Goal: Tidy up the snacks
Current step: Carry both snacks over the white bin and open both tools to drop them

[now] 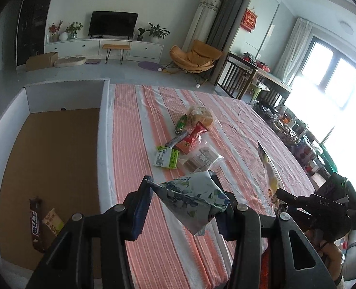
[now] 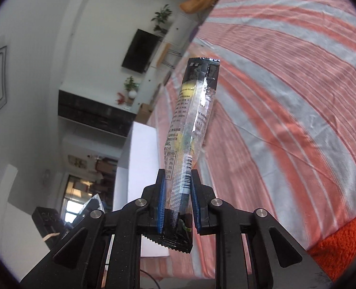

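At the far left, a white-walled box [image 1: 101,120] with a brown cardboard floor holds a dark chocolate bar [image 1: 36,224] and a small tan packet [image 1: 53,221] lying just beside each other. To its right, the left gripper [image 1: 181,190] pinches a blue floral snack pouch [image 1: 194,202] above the striped tabletop [image 1: 134,168], where a loose pile of snacks [image 1: 190,139] lies farther out. Farthest right, the right gripper [image 2: 178,190] is clamped on the lower end of a long clear-and-black snack stick [image 2: 192,125], which is held up off the tabletop.
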### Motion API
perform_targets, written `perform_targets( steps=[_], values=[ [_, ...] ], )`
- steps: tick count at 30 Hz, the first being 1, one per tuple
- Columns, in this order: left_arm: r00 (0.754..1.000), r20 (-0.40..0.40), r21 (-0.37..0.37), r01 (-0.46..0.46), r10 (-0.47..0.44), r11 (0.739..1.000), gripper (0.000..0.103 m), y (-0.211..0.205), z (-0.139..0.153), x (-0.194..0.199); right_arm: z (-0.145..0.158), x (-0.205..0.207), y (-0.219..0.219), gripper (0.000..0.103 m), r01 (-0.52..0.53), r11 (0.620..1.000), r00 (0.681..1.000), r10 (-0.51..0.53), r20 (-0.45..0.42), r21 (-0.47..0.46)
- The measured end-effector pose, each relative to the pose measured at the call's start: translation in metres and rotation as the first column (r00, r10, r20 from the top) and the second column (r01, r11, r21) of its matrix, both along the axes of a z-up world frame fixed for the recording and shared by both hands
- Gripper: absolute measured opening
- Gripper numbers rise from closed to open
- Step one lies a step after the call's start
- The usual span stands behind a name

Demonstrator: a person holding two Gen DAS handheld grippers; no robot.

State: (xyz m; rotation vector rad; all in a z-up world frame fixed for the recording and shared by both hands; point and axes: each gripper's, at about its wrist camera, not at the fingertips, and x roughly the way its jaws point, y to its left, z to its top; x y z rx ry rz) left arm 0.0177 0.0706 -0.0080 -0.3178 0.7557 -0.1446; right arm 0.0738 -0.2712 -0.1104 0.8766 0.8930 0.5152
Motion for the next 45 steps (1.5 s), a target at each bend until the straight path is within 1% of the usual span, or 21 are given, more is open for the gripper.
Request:
perform_targets(
  steps=[6, 11, 14, 17, 20, 21, 23, 25, 27, 29, 32, 35, 36, 38, 39, 40, 41, 42, 43, 44, 45],
  values=[
    [0.994, 0.017, -0.030, -0.110, 0.110, 0.994, 0.047, 0.059, 0.013, -0.012, 0.041, -0.011, 0.059, 0.019, -0.122, 0.991, 0.989, 0.126, 0.076, -0.055],
    [0.971, 0.020, 0.011, -0.239, 0.239, 0.971, 0.047, 0.116, 0.016, -0.025, 0.075, -0.008, 0.155, 0.019, -0.333, 0.938, 0.931, 0.343, 0.124, -0.095],
    [0.943, 0.005, 0.033, -0.333, 0.333, 0.942, 0.047, 0.154, 0.009, -0.037, 0.079, -0.011, 0.213, 0.020, -0.431, 0.890, 0.882, 0.450, 0.138, -0.147],
    [0.899, -0.026, 0.086, -0.435, 0.438, 0.896, 0.047, 0.189, -0.007, -0.050, 0.078, -0.016, 0.267, 0.020, -0.505, 0.837, 0.832, 0.537, 0.140, -0.210],
    [0.857, -0.052, 0.136, -0.502, 0.512, 0.854, 0.047, 0.210, -0.024, -0.059, 0.060, -0.020, 0.313, 0.020, -0.565, 0.780, 0.784, 0.609, 0.122, -0.270],
    [0.838, -0.067, 0.153, -0.527, 0.541, 0.836, 0.047, 0.216, -0.030, -0.061, 0.054, -0.024, 0.327, 0.023, -0.570, 0.754, 0.771, 0.628, 0.105, -0.327],
    [0.809, -0.101, 0.172, -0.558, 0.579, 0.811, 0.053, 0.223, -0.042, -0.062, 0.044, -0.028, 0.342, 0.030, -0.568, 0.717, 0.756, 0.648, 0.087, -0.405],
    [0.781, -0.130, 0.180, -0.588, 0.611, 0.789, 0.087, 0.229, -0.053, -0.063, 0.040, -0.033, 0.338, 0.044, -0.560, 0.706, 0.750, 0.654, 0.097, -0.433],
    [0.761, -0.111, 0.171, -0.619, 0.639, 0.766, 0.093, 0.231, -0.056, -0.067, 0.042, -0.040, 0.323, 0.058, -0.512, 0.712, 0.759, 0.637, 0.135, -0.481],
    [0.764, -0.095, 0.149, -0.623, 0.638, 0.768, 0.094, 0.225, -0.056, -0.064, 0.046, -0.043, 0.302, 0.064, -0.434, 0.714, 0.781, 0.602, 0.165, -0.549],
    [0.796, -0.081, 0.104, -0.592, 0.600, 0.799, 0.094, 0.210, -0.052, -0.054, 0.047, -0.037, 0.264, 0.066, -0.320, 0.691, 0.837, 0.527, 0.148, -0.648],
    [0.853, -0.061, 0.086, -0.513, 0.519, 0.854, 0.094, 0.176, -0.046, -0.035, 0.048, -0.023, 0.214, 0.067, -0.238, 0.650, 0.891, 0.442, 0.105, -0.722],
    [0.876, -0.055, 0.085, -0.474, 0.479, 0.877, 0.094, 0.159, -0.043, -0.026, 0.052, -0.019, 0.192, 0.067, -0.187, 0.625, 0.908, 0.405, 0.109, -0.758],
    [0.910, -0.051, 0.078, -0.406, 0.411, 0.910, 0.095, 0.131, -0.041, -0.015, 0.065, -0.015, 0.158, 0.066, -0.071, 0.525, 0.929, 0.344, 0.135, -0.848],
    [0.931, -0.050, 0.070, -0.359, 0.363, 0.931, 0.095, 0.111, -0.040, -0.008, 0.076, -0.011, 0.140, 0.066, 0.010, 0.411, 0.940, 0.306, 0.148, -0.912],
    [0.945, -0.049, 0.063, -0.321, 0.324, 0.945, 0.095, 0.095, -0.040, -0.002, 0.087, -0.010, 0.125, 0.067, 0.116, 0.217, 0.949, 0.263, 0.172, -0.969],
    [0.956, -0.047, 0.058, -0.287, 0.290, 0.956, 0.095, 0.082, -0.037, 0.003, 0.096, -0.012, 0.114, 0.067, 0.207, 0.016, 0.950, 0.235, 0.205, -0.978],
    [0.968, -0.045, 0.054, -0.245, 0.247, 0.968, 0.095, 0.064, -0.036, 0.008, 0.104, -0.015, 0.102, 0.070, 0.277, -0.187, 0.948, 0.213, 0.236, -0.943],
    [0.978, -0.042, 0.055, -0.203, 0.206, 0.978, 0.095, 0.045, -0.036, 0.012, 0.111, -0.016, 0.089, 0.077, 0.311, -0.338, 0.946, 0.196, 0.256, -0.888],
    [0.983, -0.043, 0.056, -0.176, 0.178, 0.983, 0.095, 0.032, -0.033, 0.017, 0.118, -0.018, 0.079, 0.080, 0.314, -0.402, 0.948, 0.184, 0.260, -0.860],
    [0.989, -0.050, 0.059, -0.138, 0.141, 0.989, 0.095, 0.016, -0.033, 0.022, 0.125, -0.019, 0.069, 0.081, 0.303, -0.403, 0.952, 0.169, 0.254, -0.864]
  ],
)
